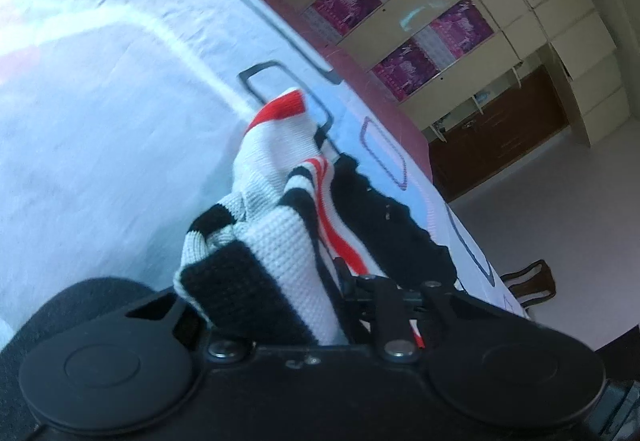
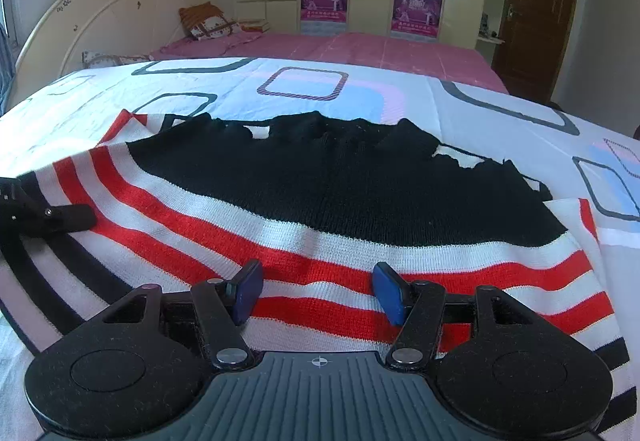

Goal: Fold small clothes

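Nearest the left wrist camera, a bunched fold of the striped knit garment (image 1: 280,253) rises right between the fingers of the left gripper (image 1: 360,281), which are drawn almost together with the cloth pinched between them; the fingertips themselves are buried in the fabric. The garment, black across the middle with red, white and black bands at its hem, lies spread on the bed (image 2: 360,89), over a white sheet printed with rounded squares.

In the right wrist view the right gripper (image 2: 318,291) hovers over the red and white hem (image 2: 320,265), its 2 blue-padded fingers (image 2: 248,291) standing roughly half apart with nothing between them. They appear just above or lightly on the knit; I cannot tell which. The left gripper's black finger (image 2: 60,219) shows at the left edge of that view, resting on the striped corner.

Risks, as I judge them: the left pinch holds a thick wad, so a lift may drag extra layers and skew the fold. If the right fingers close where they are, flat on the hem, they may catch only 1 layer or slip off the knit. An uneven lift would leave the hem crooked.

Both grippers tilt downward toward the bed, the left one rolled markedly to one side.
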The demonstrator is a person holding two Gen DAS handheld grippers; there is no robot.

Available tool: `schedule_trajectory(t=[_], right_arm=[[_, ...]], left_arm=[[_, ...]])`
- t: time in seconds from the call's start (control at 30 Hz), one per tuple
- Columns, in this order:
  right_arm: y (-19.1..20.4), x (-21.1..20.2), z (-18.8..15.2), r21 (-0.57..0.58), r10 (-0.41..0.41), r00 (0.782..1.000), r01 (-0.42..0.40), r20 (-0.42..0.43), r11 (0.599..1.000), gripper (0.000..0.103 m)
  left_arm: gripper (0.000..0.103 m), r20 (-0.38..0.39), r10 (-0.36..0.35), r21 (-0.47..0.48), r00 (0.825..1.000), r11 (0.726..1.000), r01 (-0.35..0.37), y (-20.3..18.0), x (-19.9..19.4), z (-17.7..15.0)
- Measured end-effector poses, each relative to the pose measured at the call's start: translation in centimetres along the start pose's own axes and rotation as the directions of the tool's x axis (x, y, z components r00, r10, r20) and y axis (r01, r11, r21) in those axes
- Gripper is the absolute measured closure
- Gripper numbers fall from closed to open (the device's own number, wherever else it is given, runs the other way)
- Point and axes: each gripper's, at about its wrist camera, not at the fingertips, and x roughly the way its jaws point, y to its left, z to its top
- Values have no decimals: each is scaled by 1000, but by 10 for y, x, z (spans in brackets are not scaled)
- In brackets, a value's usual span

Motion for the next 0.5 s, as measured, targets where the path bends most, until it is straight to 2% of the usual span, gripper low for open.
schedule_trajectory(t=[0.13, 0.23, 0.27, 0.3, 0.33, 0.5], right_arm=[[-5, 0, 2, -1, 26, 1000, -26, -3, 1000, 42], [-13, -3, 6, 22, 62, 998, -61, -2, 998, 39], [-18, -6, 8, 46, 89, 996, -89, 3, 995, 34], [-24, -10, 9, 68, 108, 994, -109, 13, 992, 28], [-31, -17, 10, 89, 115, 993, -118, 33, 989, 18], [-79, -54, 8, 128, 100, 990, -112, 95, 986, 17]], left_arm=[[83, 44, 7, 86, 999, 996, -11, -25, -6, 0], [83, 71, 6, 178, 997, 984, -19, -52, -10, -1], [83, 77, 2, 210, 997, 977, -19, -63, -10, -1], [83, 82, -4, 243, 997, 970, -16, -75, -11, -2], [83, 86, -12, 277, 996, 961, -13, -86, -10, -2], [83, 66, -91, 454, 994, 890, 51, -152, 2, -20]])
